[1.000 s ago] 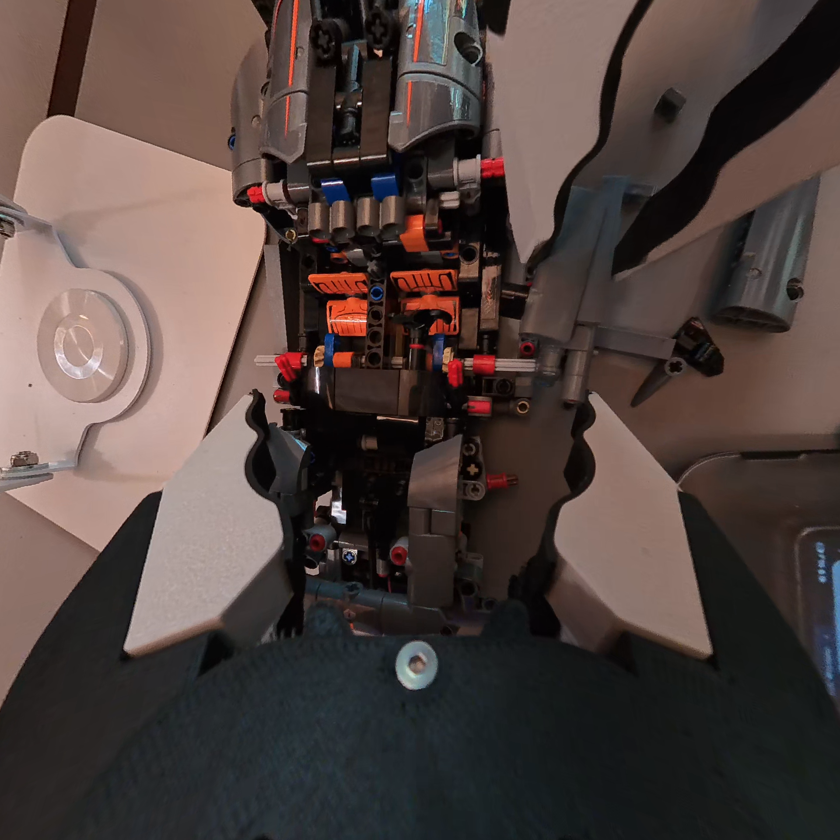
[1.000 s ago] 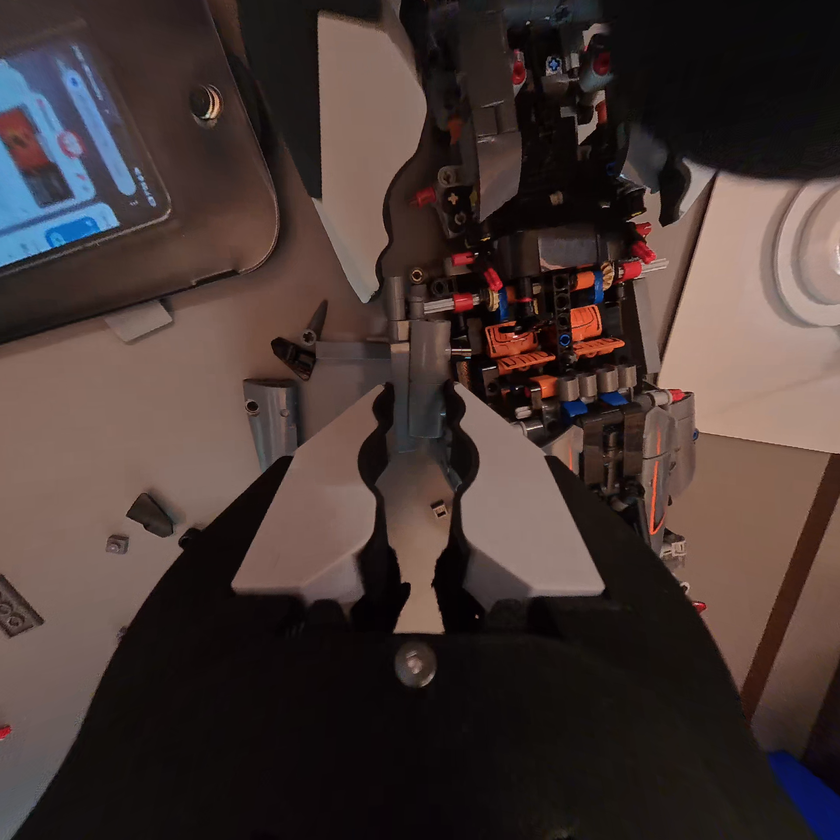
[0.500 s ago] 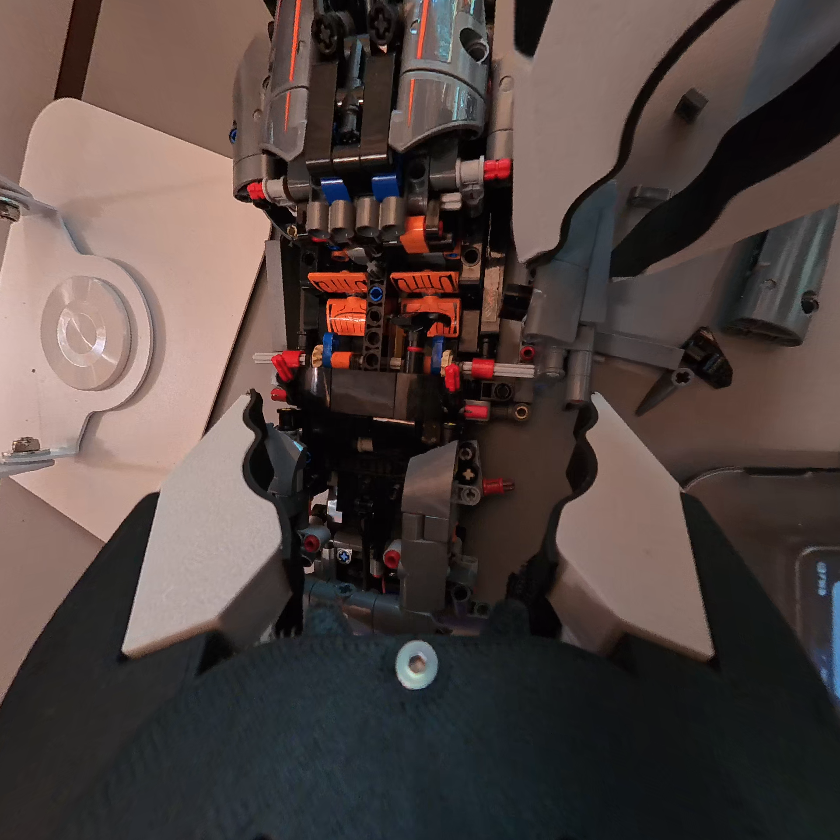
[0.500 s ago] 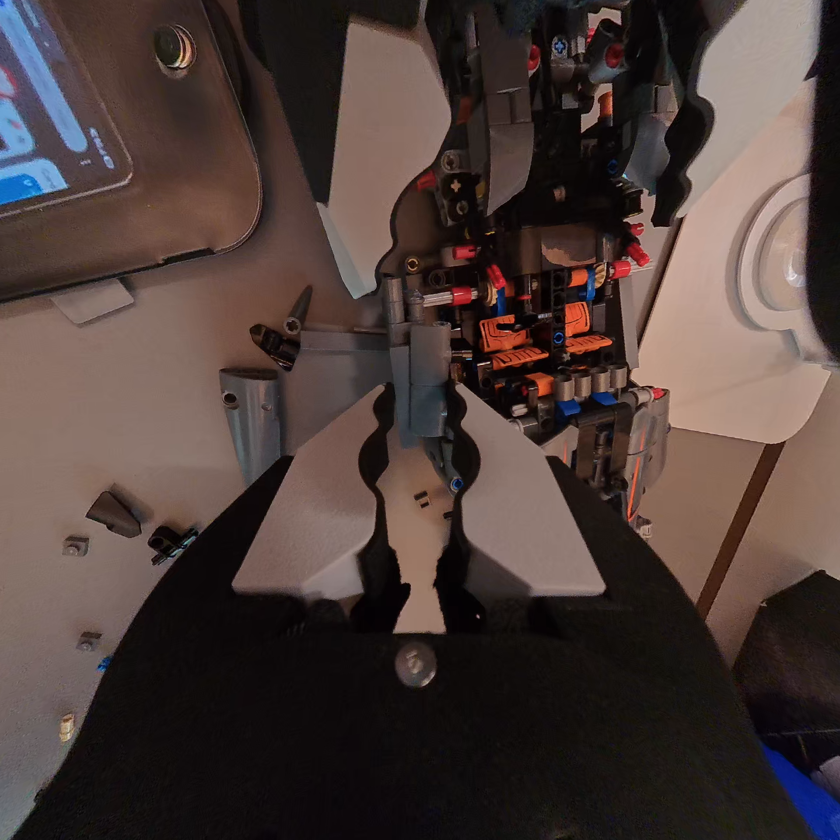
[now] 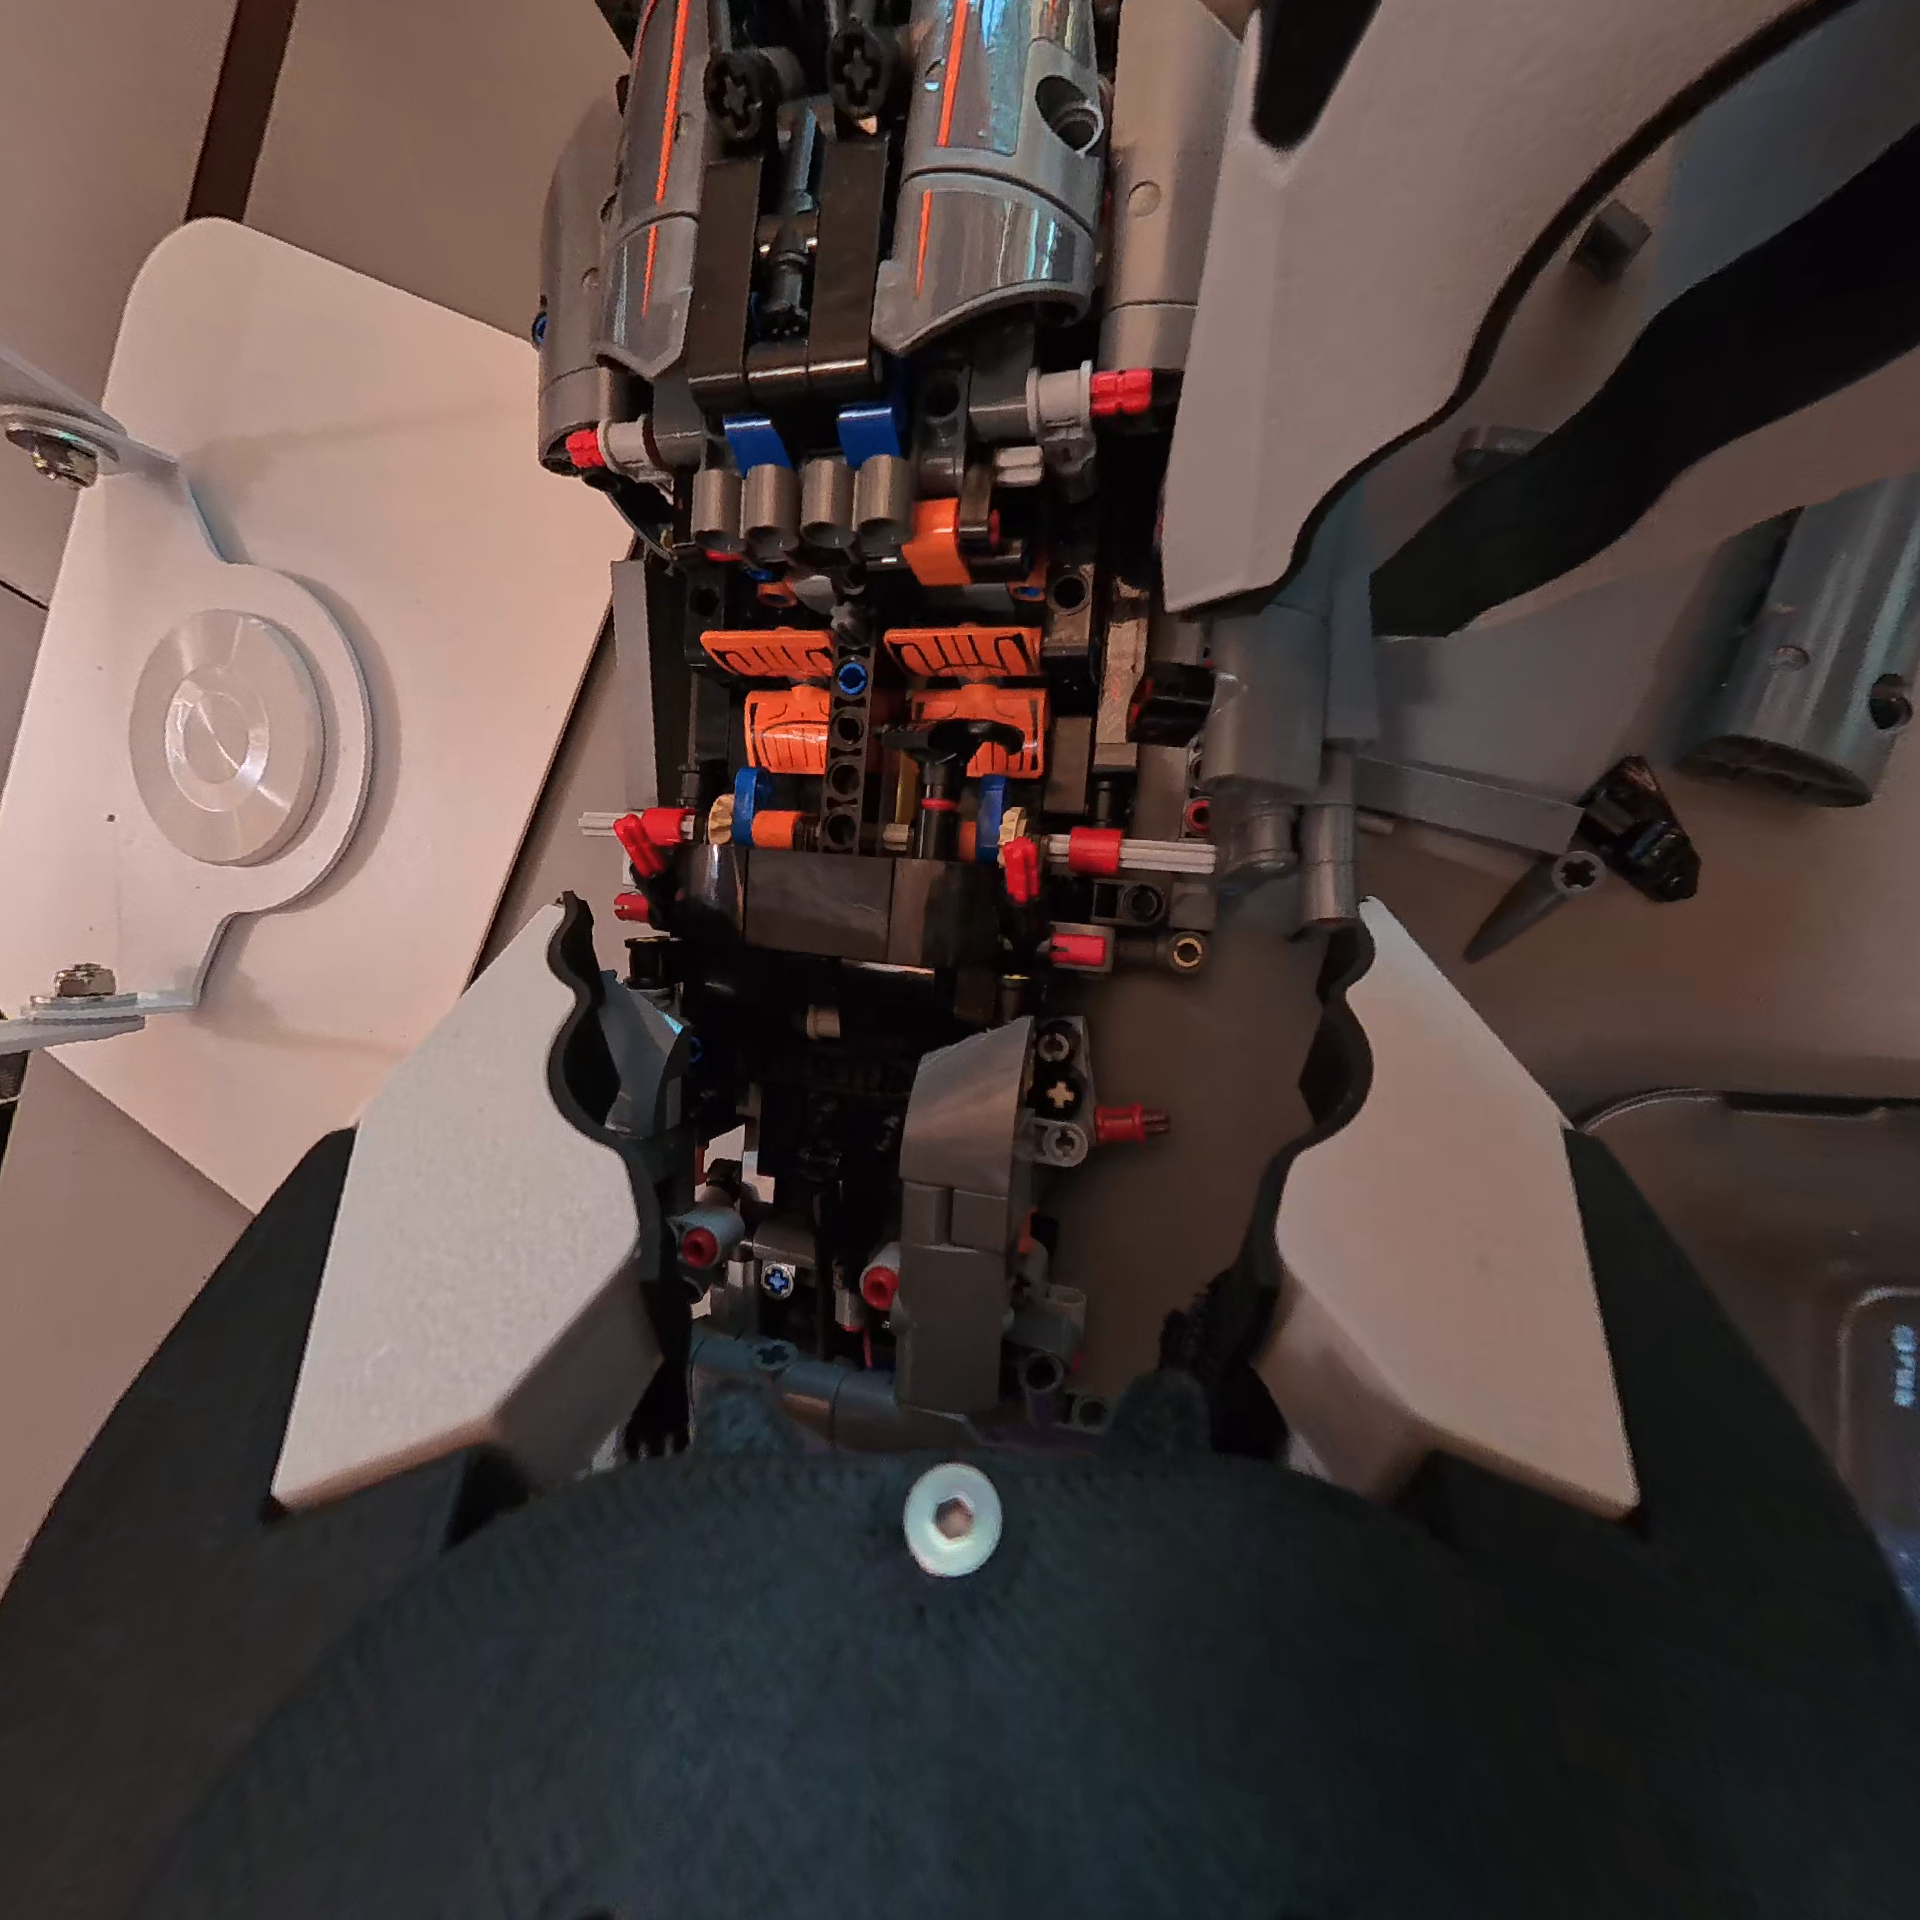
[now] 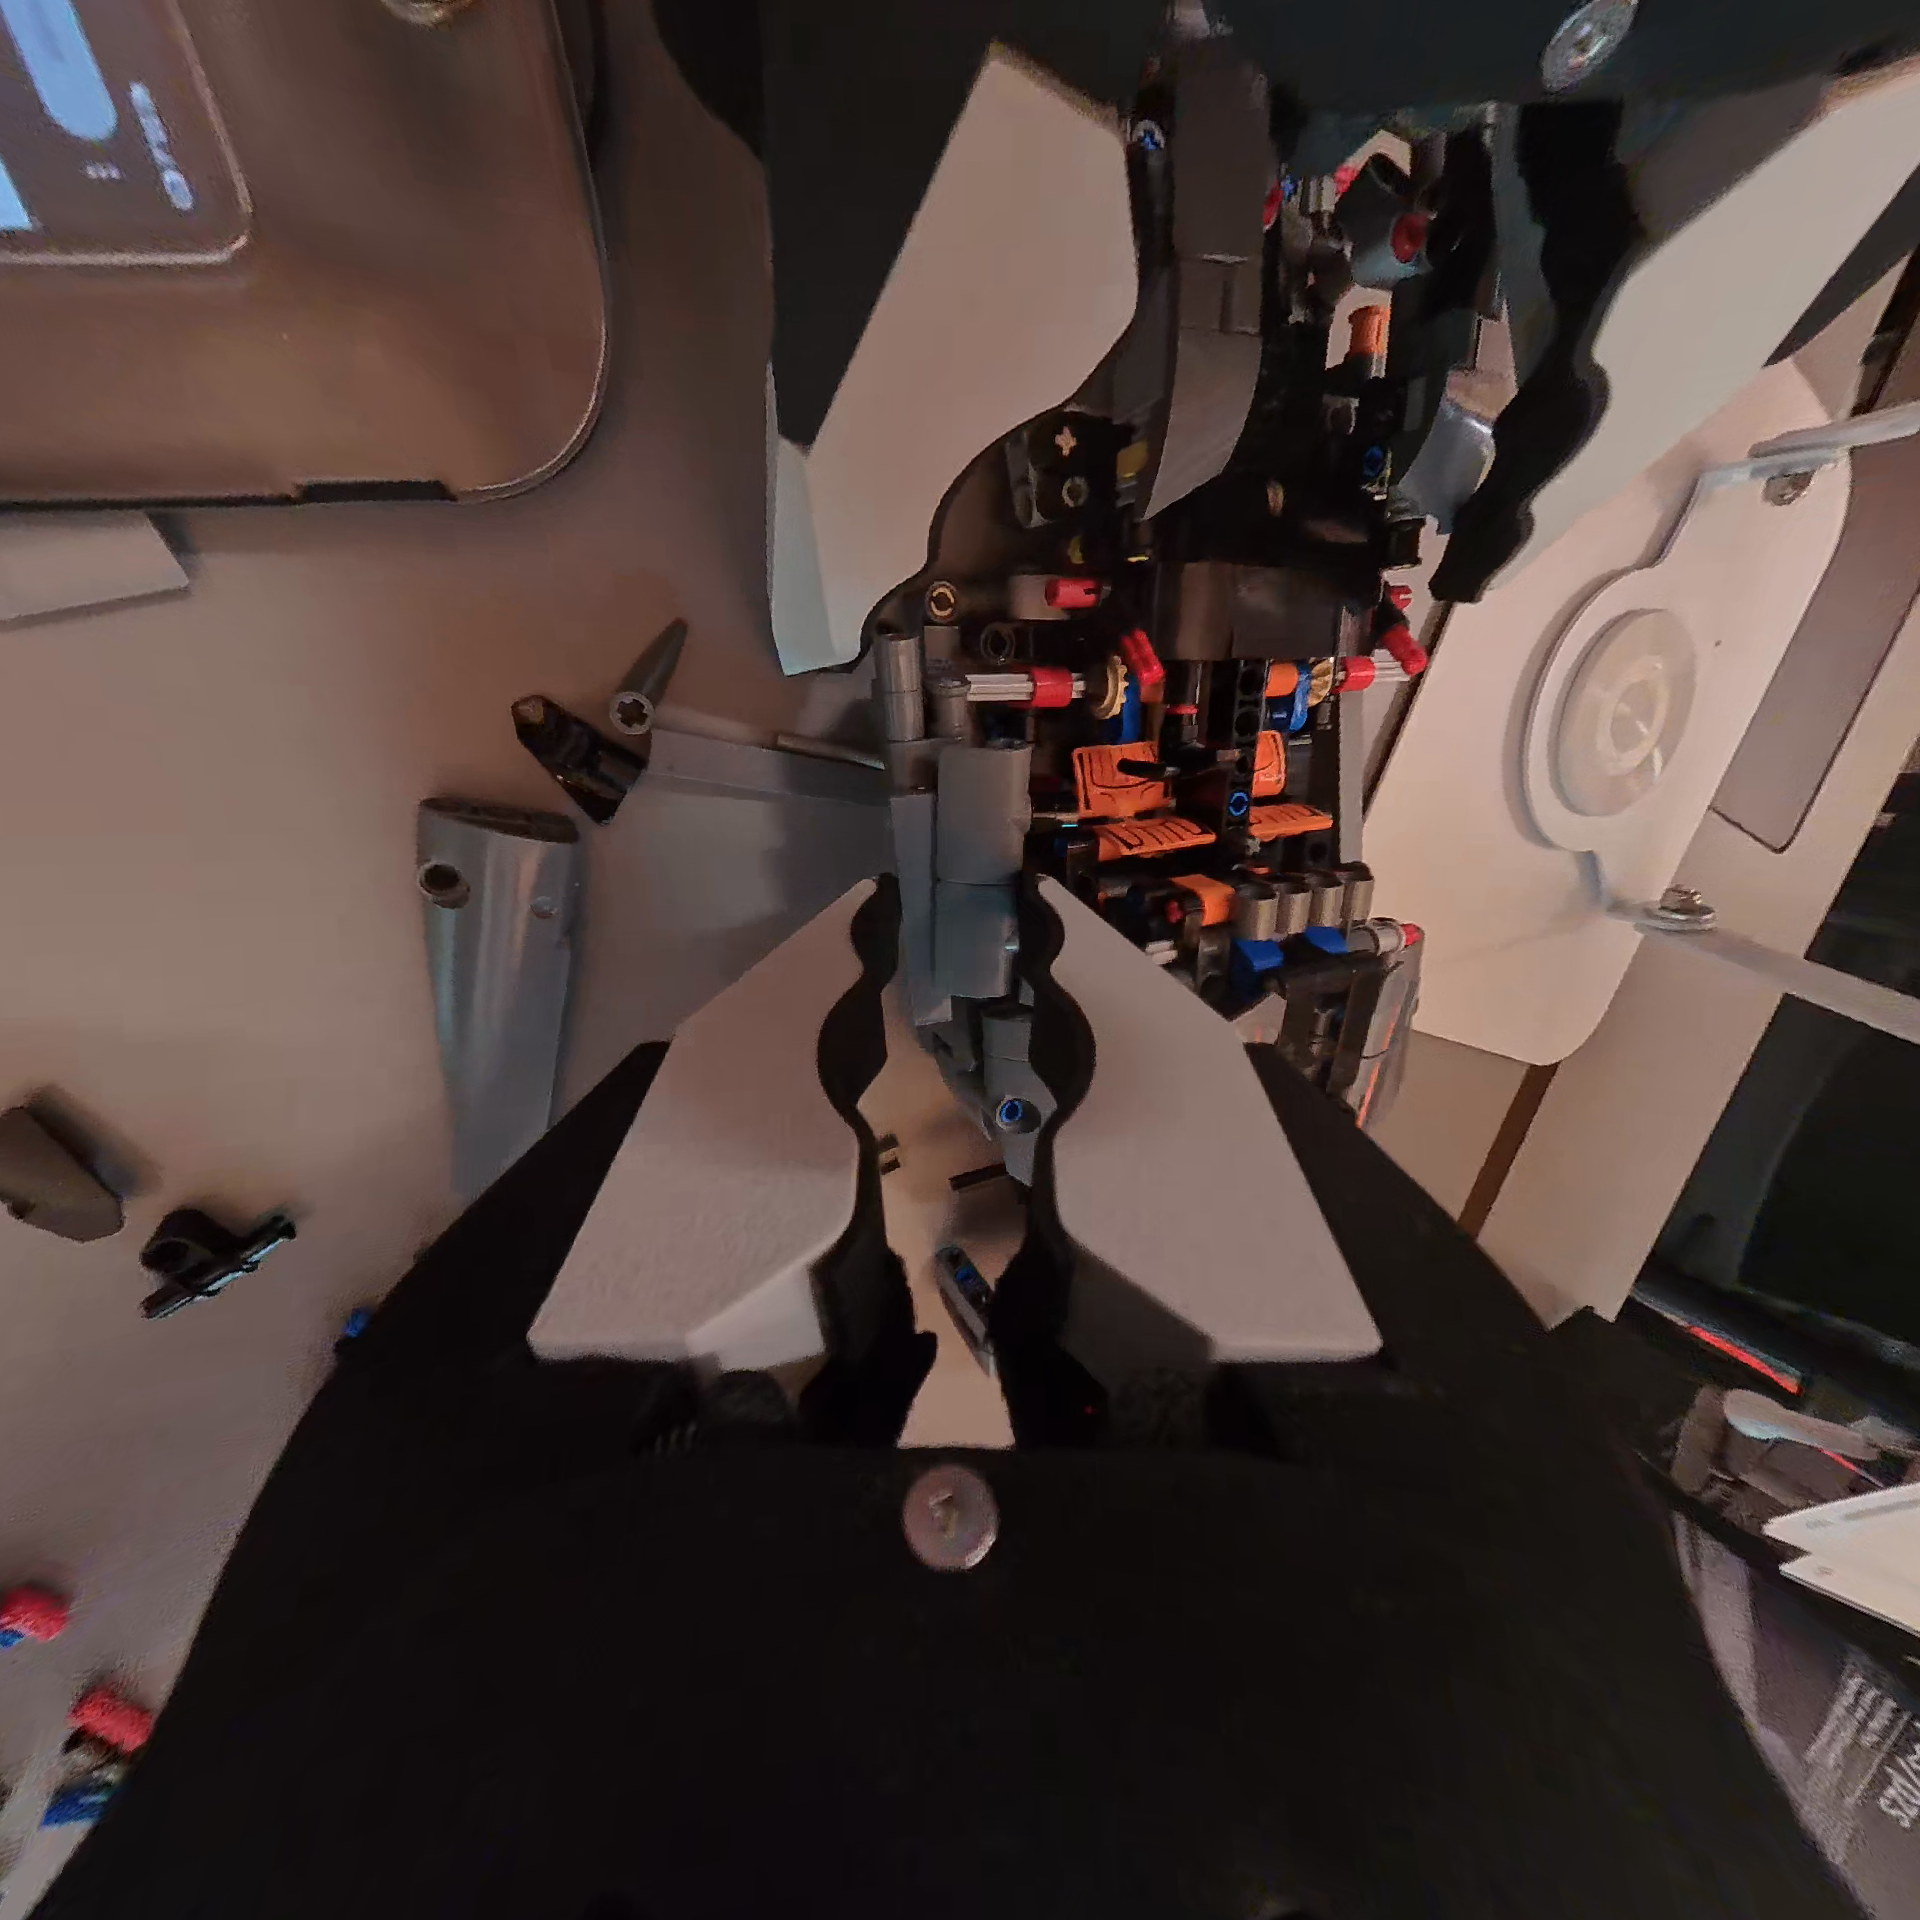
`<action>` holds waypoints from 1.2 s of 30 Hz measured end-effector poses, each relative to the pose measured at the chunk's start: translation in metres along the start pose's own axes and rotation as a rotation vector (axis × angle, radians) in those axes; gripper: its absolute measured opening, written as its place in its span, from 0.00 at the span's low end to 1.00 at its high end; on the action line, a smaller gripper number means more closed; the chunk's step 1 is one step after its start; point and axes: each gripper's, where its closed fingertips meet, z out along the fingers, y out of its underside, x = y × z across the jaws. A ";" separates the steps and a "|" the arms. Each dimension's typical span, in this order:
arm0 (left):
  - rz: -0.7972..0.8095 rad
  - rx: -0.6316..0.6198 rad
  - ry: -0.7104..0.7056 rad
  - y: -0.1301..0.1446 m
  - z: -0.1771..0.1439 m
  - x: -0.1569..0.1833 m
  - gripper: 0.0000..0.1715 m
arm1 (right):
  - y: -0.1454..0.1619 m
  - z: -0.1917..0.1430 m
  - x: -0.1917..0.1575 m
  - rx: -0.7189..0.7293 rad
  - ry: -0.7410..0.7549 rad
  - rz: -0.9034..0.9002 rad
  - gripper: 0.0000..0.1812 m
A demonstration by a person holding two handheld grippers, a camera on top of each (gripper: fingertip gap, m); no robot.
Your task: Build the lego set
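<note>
A partly built lego car model (image 5: 862,790), black and grey with orange seats and red pins, lies lengthwise between the wide-set fingers of my left gripper (image 5: 956,935), which holds its near end. The left finger (image 5: 488,1143) presses on a grey side panel. My right gripper (image 6: 956,894) is shut on a grey panel sub-assembly (image 6: 966,831) and holds it against the model's side (image 6: 1174,748), by a grey axle with a red bush (image 6: 1023,683). In the left wrist view the right gripper (image 5: 1320,613) comes in from the top right with that grey piece (image 5: 1273,707).
A tablet in a grey case (image 6: 312,312) lies at the left. A white plate with a clear disc (image 5: 223,738) lies on the model's other side. Loose parts lie on the table: a grey curved panel (image 6: 499,935), a black pointed piece (image 6: 577,743), a black connector (image 6: 208,1257), red pins (image 6: 104,1714).
My right gripper has brought the grey sub-assembly in closer, up against the model's side, and its camera now sits nearer the model. My left gripper has kept its hold, almost still.
</note>
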 end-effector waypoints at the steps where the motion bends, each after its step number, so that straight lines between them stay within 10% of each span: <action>1: 0.007 0.004 0.011 0.000 -0.001 0.002 0.75 | 0.000 0.001 0.001 0.004 0.010 -0.006 0.12; 36: 0.026 0.028 0.012 0.008 -0.007 -0.003 0.73 | -0.009 0.004 0.008 0.009 0.305 -0.233 0.11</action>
